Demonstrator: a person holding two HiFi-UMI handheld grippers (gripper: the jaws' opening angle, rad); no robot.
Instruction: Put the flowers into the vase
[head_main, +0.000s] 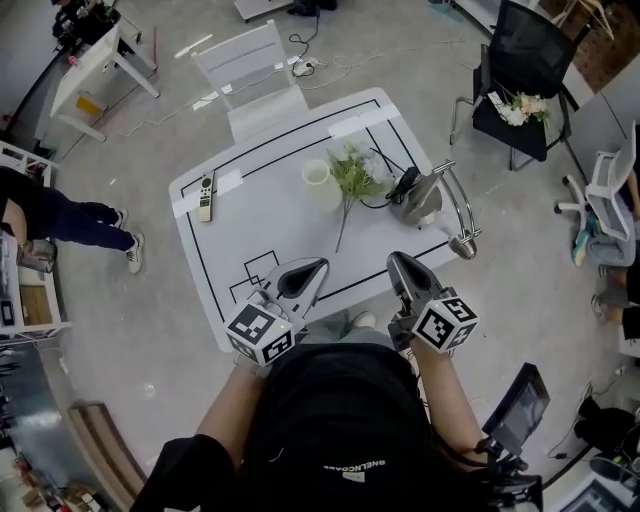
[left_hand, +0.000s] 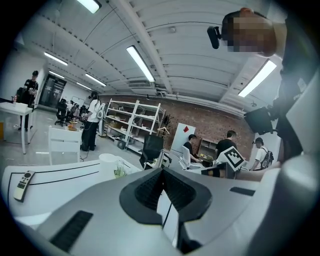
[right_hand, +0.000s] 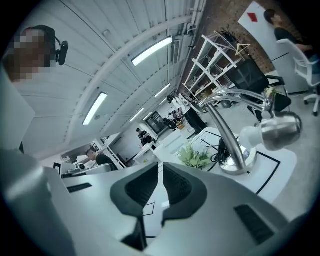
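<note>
head view steeply overhead; low gripper views, flowers (head_main: 352, 172) shared

Table (head_main: 262, 225): vase (head_main: 317, 173) toward the back. Flowers (head_main: 353, 178) lie just beside it at 3 o'clock, stem running toward 6. Lamp (head_main: 422, 200) further out at 3 o'clock. Remote (head_main: 206, 196) at 9 o'clock of the vase, well apart. Chair (head_main: 250, 62) behind the table at 12.
</note>
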